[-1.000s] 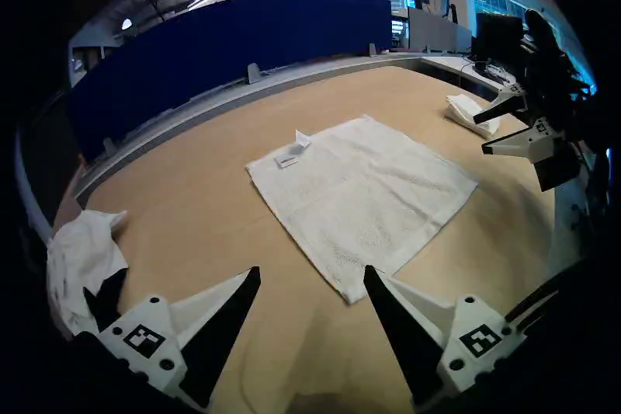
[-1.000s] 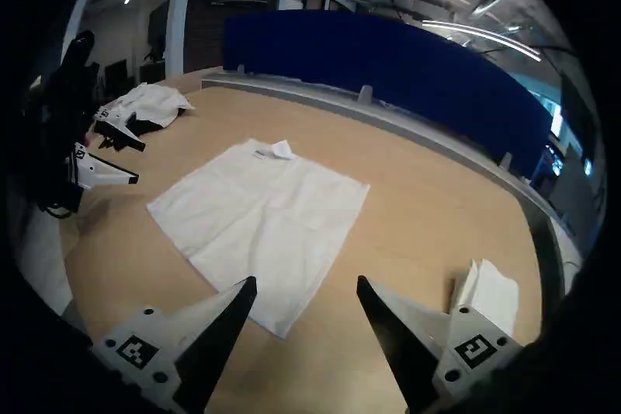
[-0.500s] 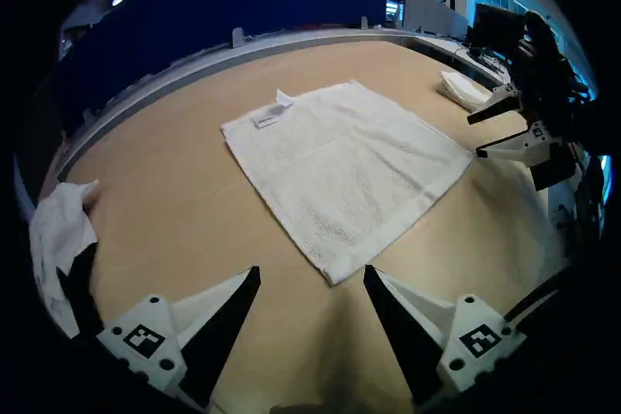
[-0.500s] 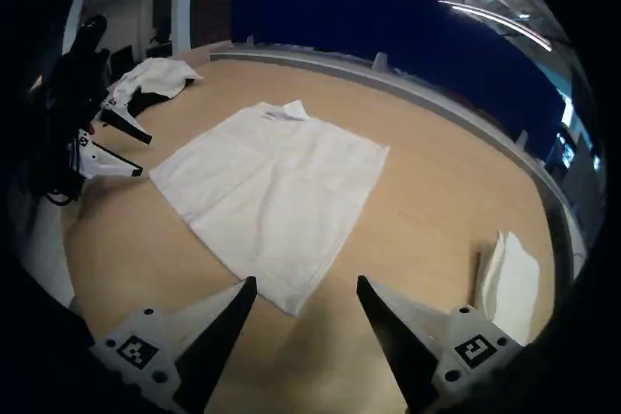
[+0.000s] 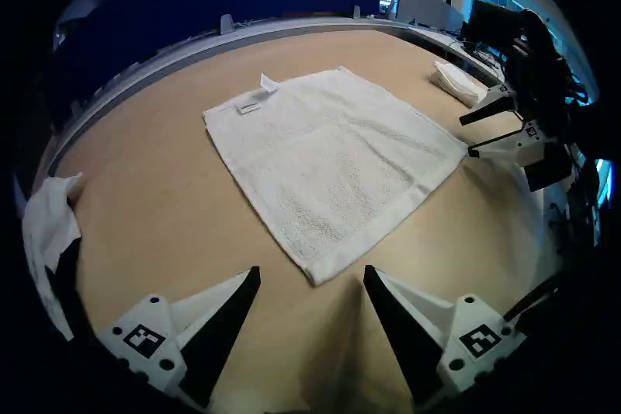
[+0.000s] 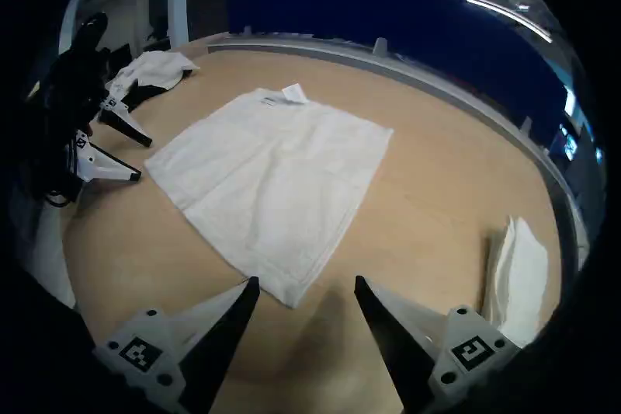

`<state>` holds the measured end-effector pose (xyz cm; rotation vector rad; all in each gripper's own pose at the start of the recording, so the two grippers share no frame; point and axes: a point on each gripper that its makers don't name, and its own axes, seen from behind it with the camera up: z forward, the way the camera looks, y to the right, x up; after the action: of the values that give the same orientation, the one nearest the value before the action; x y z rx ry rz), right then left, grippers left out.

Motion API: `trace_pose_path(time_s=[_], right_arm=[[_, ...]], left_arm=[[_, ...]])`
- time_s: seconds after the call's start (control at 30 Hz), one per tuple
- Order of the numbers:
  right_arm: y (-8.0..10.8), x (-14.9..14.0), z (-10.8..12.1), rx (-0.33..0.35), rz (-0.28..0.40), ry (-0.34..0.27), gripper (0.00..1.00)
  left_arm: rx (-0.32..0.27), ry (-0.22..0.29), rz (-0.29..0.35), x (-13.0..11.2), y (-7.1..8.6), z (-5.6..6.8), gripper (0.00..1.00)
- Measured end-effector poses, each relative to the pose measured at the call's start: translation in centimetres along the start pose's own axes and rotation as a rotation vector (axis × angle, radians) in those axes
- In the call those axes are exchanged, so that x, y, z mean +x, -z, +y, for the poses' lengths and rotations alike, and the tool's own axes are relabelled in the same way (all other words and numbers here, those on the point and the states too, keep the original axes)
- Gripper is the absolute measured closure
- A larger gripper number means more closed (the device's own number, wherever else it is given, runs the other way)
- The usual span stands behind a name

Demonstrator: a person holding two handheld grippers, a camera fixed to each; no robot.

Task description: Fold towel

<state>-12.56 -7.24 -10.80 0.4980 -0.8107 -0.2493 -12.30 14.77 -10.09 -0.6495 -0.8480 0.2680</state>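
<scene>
Wooden table [image 5: 155, 181] bears a flat white towel [image 5: 334, 158] — left tool [image 5: 310, 267] and right tool [image 6: 306, 278] both spread

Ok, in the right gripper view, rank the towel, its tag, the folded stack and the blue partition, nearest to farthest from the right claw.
1. The towel: its near corner lies just ahead of the right claw.
2. The folded stack: off to the right.
3. The tag: at the towel's far edge.
4. The blue partition: at the very back.

Wooden table [image 5: 155, 204] with spread towel [image 5: 334, 158], crumpled cloth [image 5: 43, 220], folded stack [image 5: 456, 84]
</scene>
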Motion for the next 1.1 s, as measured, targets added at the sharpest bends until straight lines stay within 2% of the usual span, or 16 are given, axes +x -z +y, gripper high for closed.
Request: trace_pose_path(time_s=[0.3, 0.5, 0.83, 0.97, 1.1], right_arm=[[-0.3, -0.5, -0.3, 0.013, -0.01, -0.007, 0.12], [-0.6, -0.7, -0.6, 0.026, -0.013, -0.001, 0.23], [-0.8, -1.2, -1.3, 0.052, -0.026, 0.008, 0.44], [-0.8, -1.3, -1.4, 0.054, -0.024, 0.009, 0.45], [-0.8, -1.3, -1.5, 0.058, -0.023, 0.009, 0.57]], left_arm=[[-0.001, -0.02, -0.019, -0.3, -0.3, 0.3, 0.02], [0.016, -0.03, -0.032, -0.4, -0.3, -0.1, 0.12], [0.03, -0.013, -0.038, -0.3, -0.3, 0.2, 0.37], [0.028, -0.017, -0.039, -0.4, -0.3, 0.7, 0.47], [0.034, -0.014, -0.038, -0.4, -0.4, 0.9, 0.48]])
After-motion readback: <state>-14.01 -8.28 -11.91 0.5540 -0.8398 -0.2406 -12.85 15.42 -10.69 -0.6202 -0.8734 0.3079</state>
